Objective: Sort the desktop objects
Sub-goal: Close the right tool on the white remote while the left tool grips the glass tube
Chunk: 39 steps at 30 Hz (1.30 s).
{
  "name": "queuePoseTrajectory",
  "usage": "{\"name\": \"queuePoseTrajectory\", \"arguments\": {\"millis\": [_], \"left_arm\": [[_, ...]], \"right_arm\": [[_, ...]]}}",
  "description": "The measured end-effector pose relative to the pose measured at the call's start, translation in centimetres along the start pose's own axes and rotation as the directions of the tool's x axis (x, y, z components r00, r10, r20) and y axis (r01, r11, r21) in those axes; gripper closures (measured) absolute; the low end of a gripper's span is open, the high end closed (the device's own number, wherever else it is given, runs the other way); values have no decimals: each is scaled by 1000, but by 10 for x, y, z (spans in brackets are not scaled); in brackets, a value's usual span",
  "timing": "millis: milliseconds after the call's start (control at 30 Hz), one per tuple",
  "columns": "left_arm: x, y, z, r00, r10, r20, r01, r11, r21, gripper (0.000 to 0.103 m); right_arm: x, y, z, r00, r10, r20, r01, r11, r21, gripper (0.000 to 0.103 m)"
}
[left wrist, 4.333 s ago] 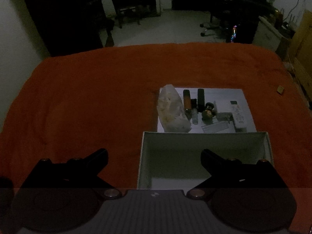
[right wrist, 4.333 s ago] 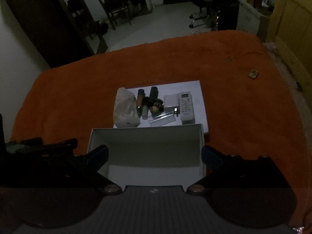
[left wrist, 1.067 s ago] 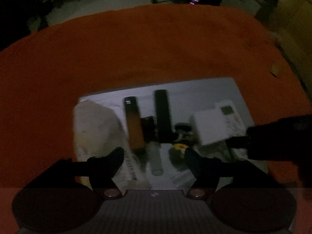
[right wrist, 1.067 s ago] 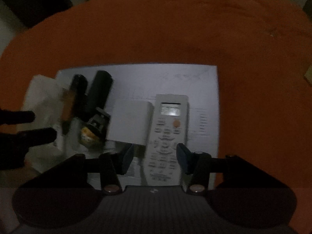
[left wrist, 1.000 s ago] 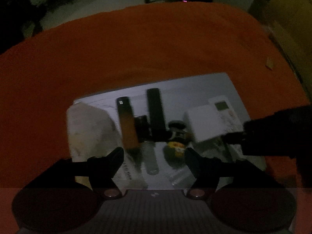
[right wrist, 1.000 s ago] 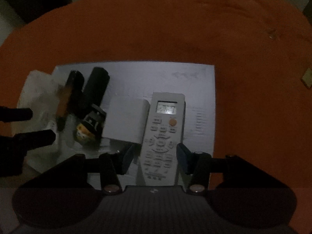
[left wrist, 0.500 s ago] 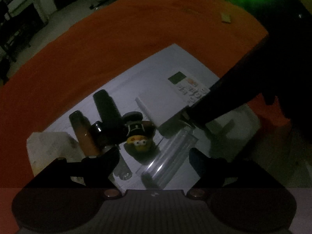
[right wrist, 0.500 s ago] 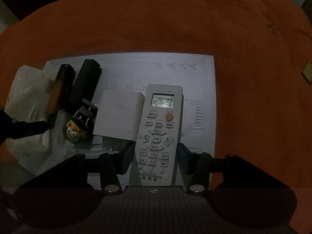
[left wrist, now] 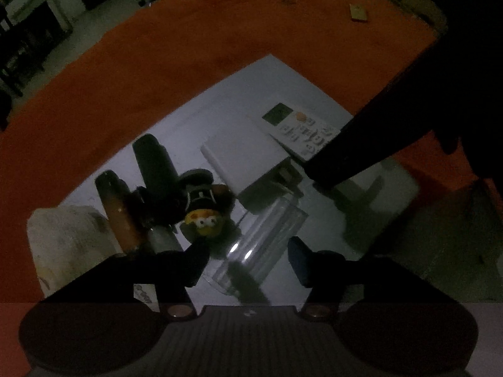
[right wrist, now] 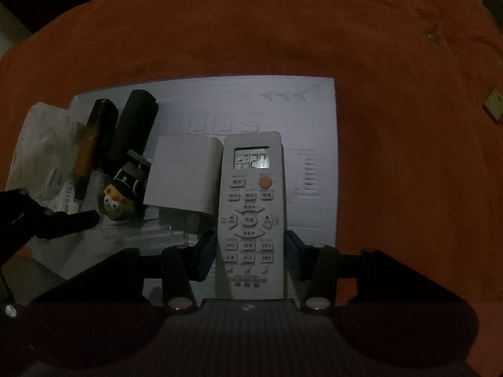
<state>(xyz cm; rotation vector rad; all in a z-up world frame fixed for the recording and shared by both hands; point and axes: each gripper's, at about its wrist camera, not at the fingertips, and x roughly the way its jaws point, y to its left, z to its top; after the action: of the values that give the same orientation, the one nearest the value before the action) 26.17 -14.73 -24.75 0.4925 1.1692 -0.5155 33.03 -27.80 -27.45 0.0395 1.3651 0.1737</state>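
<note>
A white remote control [right wrist: 250, 216] lies on a white board [right wrist: 276, 110]; my right gripper [right wrist: 250, 253] has its fingers against both sides of the remote's lower half. My left gripper [left wrist: 248, 259] is open around a clear plastic tube [left wrist: 257, 248] lying on the board [left wrist: 261, 78]. A yellow-faced toy figure [left wrist: 204, 216] [right wrist: 121, 199], a black cylinder [left wrist: 154, 160] [right wrist: 133, 125], an amber tube [left wrist: 116, 207] [right wrist: 91, 147], a white box [left wrist: 239, 160] [right wrist: 182, 176] and a pale plastic bag [left wrist: 69, 238] [right wrist: 41, 144] lie there too. The remote also shows in the left wrist view [left wrist: 298, 125].
The board rests on an orange cloth [right wrist: 408, 157] covering the table. A small tan tag [left wrist: 358, 12] [right wrist: 493, 103] lies on the cloth at the right. The right gripper's dark arm [left wrist: 393, 135] crosses the left wrist view.
Both grippers have come down from above the white box to the board. The right gripper closed in around the remote; the left swung right and now straddles the clear tube.
</note>
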Motion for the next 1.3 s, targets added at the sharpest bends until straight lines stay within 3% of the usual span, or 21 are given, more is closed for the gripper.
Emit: {"name": "queuePoseTrajectory", "arguments": {"millis": [467, 700, 867, 1300], "left_arm": [[14, 1, 2, 1000, -7, -30, 6, 999, -38, 53], [19, 5, 2, 997, -61, -51, 56, 995, -84, 76], [18, 14, 3, 997, -49, -64, 37, 984, -173, 77], [21, 13, 5, 995, -57, -85, 41, 985, -170, 75]], "right_arm": [[3, 4, 3, 1000, -24, -2, 24, 1000, 0, 53], [3, 1, 1, 1000, -7, 12, 7, 1000, 13, 54], [2, -3, 1, 1000, -4, 7, 4, 1000, 20, 54], [9, 8, 4, 999, -48, 19, 47, 999, 5, 52]]}}
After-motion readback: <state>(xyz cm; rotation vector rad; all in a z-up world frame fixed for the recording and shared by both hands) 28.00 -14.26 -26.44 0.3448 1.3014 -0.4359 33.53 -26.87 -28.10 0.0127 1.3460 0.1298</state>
